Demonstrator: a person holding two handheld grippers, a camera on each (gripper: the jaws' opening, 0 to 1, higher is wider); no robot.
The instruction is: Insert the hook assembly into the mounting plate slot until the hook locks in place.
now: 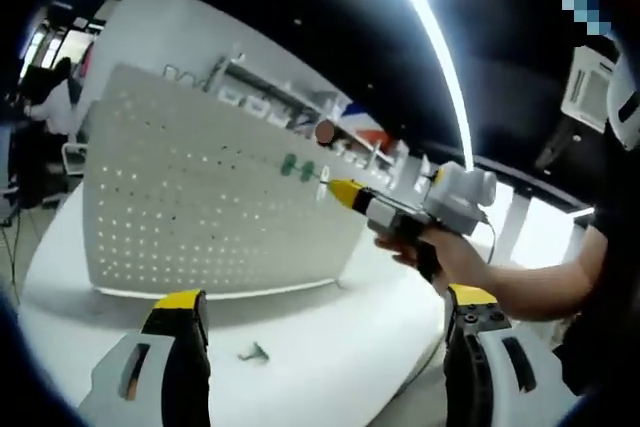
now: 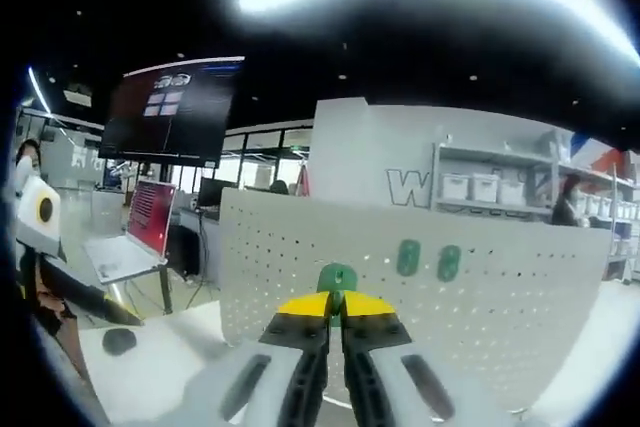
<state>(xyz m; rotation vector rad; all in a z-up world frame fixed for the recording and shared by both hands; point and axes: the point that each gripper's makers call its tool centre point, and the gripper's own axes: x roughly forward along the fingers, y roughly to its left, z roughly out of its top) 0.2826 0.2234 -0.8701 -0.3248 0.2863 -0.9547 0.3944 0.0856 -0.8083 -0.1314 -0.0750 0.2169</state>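
White table (image 1: 330, 347) carries an upright pegboard mounting plate (image 1: 200, 207). At left, the left gripper (image 1: 320, 347) hangs released above a spare hook (image 1: 254, 352) on the table. At right, the right gripper (image 2: 335, 312), level, is clenched on the green hook assembly (image 2: 337, 278), touching the plate. It seems light, stiff plastic, best pinched by its base.
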